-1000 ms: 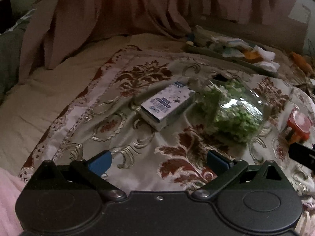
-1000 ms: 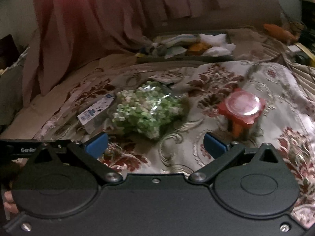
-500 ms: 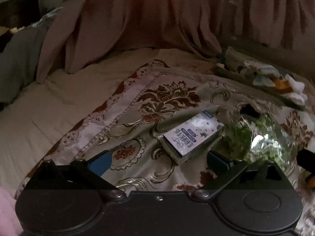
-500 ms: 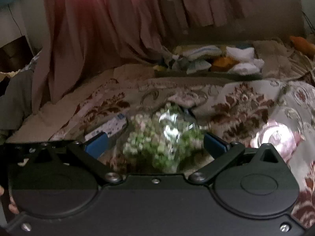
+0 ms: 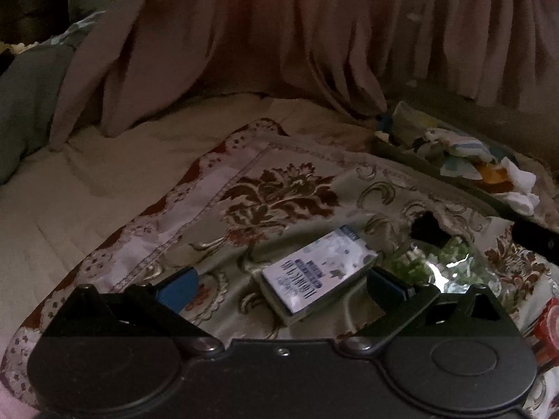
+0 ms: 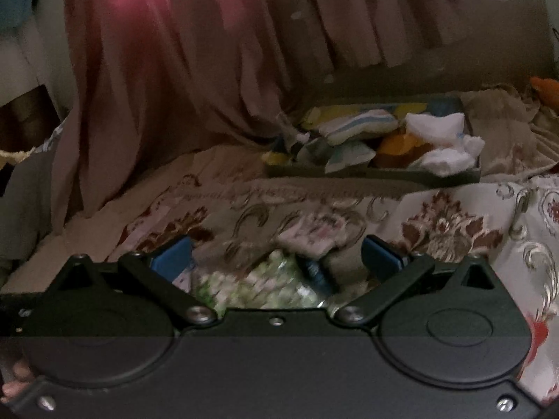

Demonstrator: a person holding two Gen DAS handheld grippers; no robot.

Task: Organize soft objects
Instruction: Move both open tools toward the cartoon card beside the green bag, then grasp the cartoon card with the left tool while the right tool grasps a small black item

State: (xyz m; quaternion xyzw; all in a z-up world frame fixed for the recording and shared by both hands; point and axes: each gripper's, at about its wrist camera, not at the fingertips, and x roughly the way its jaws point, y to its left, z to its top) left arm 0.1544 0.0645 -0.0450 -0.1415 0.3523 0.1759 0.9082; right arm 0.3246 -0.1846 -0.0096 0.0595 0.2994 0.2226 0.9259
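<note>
A white and blue packet [image 5: 316,276] lies flat on the patterned bedspread [image 5: 272,192], between the blue pads of my open left gripper [image 5: 279,284] and just ahead of them. Right of it lies a clear bag of green and white pieces [image 5: 436,269]. In the right wrist view that bag [image 6: 258,286] sits low between the wide-apart fingers of my right gripper [image 6: 277,262], partly hidden by the gripper body. A shallow tray [image 6: 374,171] of folded soft cloths stands at the back.
Pink curtains [image 5: 279,35] hang along the back of the bed. A red-lidded jar [image 5: 550,321] shows at the right edge of the left wrist view. A grey pillow [image 5: 24,104] lies at far left. A dark small object [image 5: 428,228] rests behind the bag.
Both grippers have moved forward and lower toward the bedspread. The packet now sits between the left fingers, and the bag has slid down under the right gripper's front edge.
</note>
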